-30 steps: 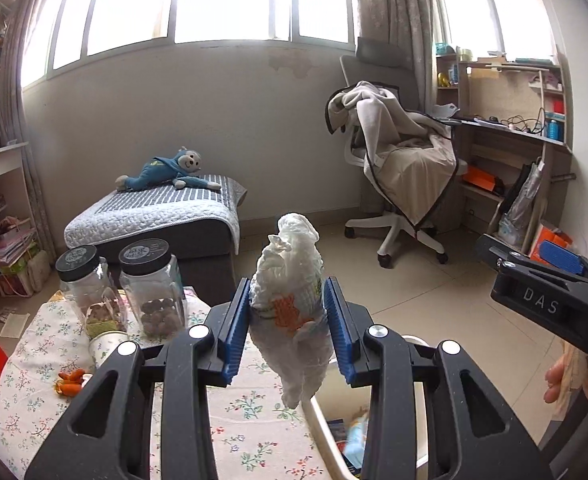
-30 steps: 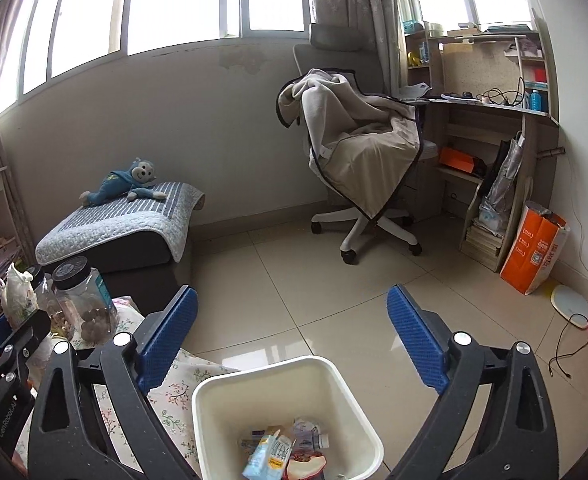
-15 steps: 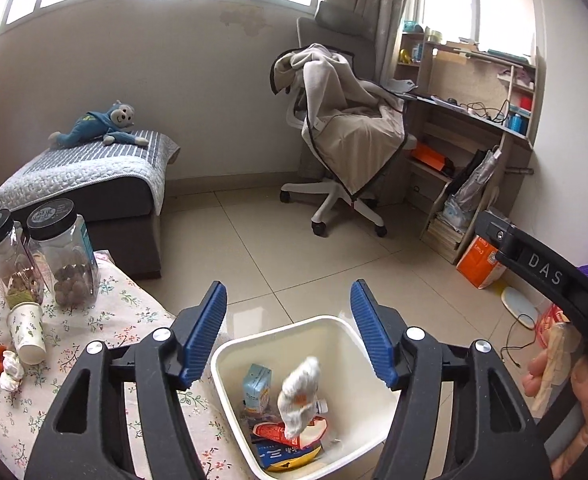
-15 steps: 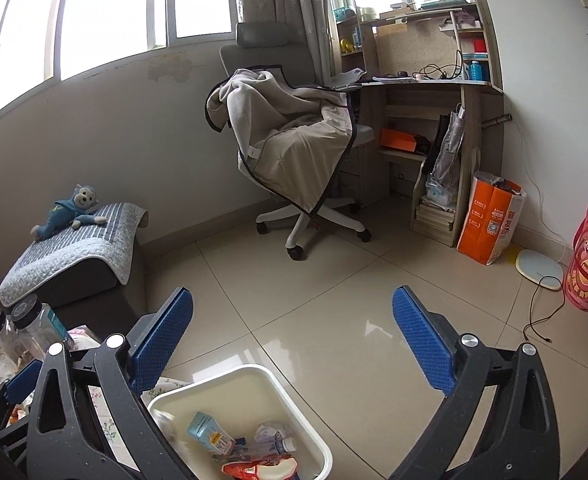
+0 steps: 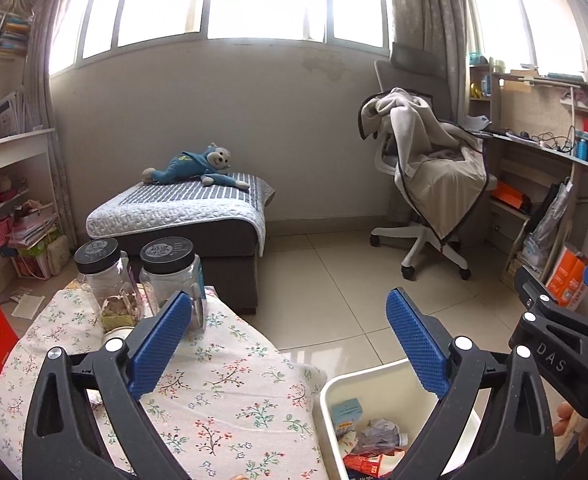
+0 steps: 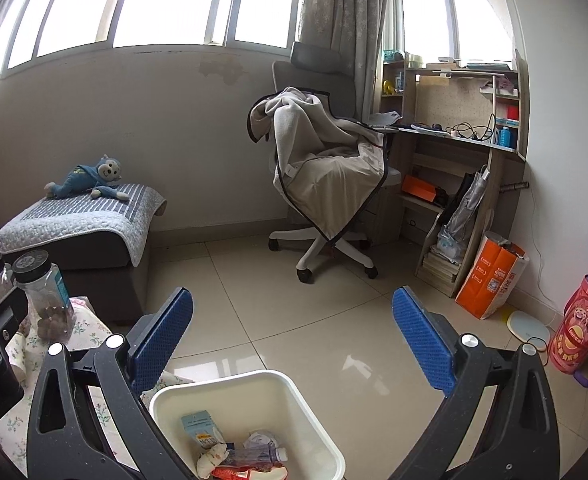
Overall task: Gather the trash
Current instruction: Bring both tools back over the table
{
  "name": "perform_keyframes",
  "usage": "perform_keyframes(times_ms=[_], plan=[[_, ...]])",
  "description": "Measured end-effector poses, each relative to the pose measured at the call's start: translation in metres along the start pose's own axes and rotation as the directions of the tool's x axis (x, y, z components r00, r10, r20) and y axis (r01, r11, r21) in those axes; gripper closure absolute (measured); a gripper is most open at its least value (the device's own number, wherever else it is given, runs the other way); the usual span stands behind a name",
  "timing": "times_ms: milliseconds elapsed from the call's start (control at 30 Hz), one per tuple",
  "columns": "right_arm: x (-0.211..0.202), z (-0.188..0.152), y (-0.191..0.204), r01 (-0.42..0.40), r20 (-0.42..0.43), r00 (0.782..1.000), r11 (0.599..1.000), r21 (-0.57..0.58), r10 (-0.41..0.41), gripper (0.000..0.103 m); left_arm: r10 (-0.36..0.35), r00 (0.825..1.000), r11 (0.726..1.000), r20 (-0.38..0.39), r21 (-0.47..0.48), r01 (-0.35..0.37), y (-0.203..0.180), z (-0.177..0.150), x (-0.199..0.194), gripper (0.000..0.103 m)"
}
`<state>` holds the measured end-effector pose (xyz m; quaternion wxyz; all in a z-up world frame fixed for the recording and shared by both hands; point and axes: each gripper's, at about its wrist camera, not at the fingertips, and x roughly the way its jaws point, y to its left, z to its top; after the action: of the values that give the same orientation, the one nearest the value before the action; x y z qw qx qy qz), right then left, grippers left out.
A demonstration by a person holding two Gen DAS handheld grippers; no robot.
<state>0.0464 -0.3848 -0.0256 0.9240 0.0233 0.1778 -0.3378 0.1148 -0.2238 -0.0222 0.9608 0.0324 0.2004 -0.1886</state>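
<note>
Both my left gripper [image 5: 288, 336] and right gripper [image 6: 292, 334] gape wide, holding nothing. The trash [image 6: 234, 454] sits in the bin [image 6: 317, 412] at the frame's bottom. Reaching toward the table [image 5: 222, 392], I could knock the 2 jars [image 5: 172, 276] at left.

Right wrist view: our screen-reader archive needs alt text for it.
An open, empty right gripper hovers above a white bin holding a carton, bottle and wrappers. Beyond lie tiled floor, a blanket-draped office chair and a desk.
</note>
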Motion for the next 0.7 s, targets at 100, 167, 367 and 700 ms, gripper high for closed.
perform_keyframes(times_ms=[100,167,367,700], plan=[[-0.004,0.002,0.016,-0.033,-0.001,0.999,0.999,-0.011,0.033,0.007,0.042,0.999,0.999,-0.005,-0.021,-0.042,0.019,0.000,0.000,0.007],[-0.006,0.004,0.027,-0.061,-0.007,0.998,0.998,-0.014,0.061,0.007,0.071,0.997,0.997,-0.009,-0.028,-0.072,0.033,0.000,0.000,0.007],[-0.012,0.003,0.068,-0.137,-0.031,0.990,0.990,-0.042,0.136,0.007,0.153,0.987,0.987,-0.044,-0.051,-0.155,0.075,-0.003,0.003,0.007],[-0.019,-0.008,0.150,-0.269,-0.108,0.961,0.956,-0.121,0.256,0.007,0.305,0.936,0.946,-0.178,-0.052,-0.319,0.165,-0.034,0.027,0.007]])
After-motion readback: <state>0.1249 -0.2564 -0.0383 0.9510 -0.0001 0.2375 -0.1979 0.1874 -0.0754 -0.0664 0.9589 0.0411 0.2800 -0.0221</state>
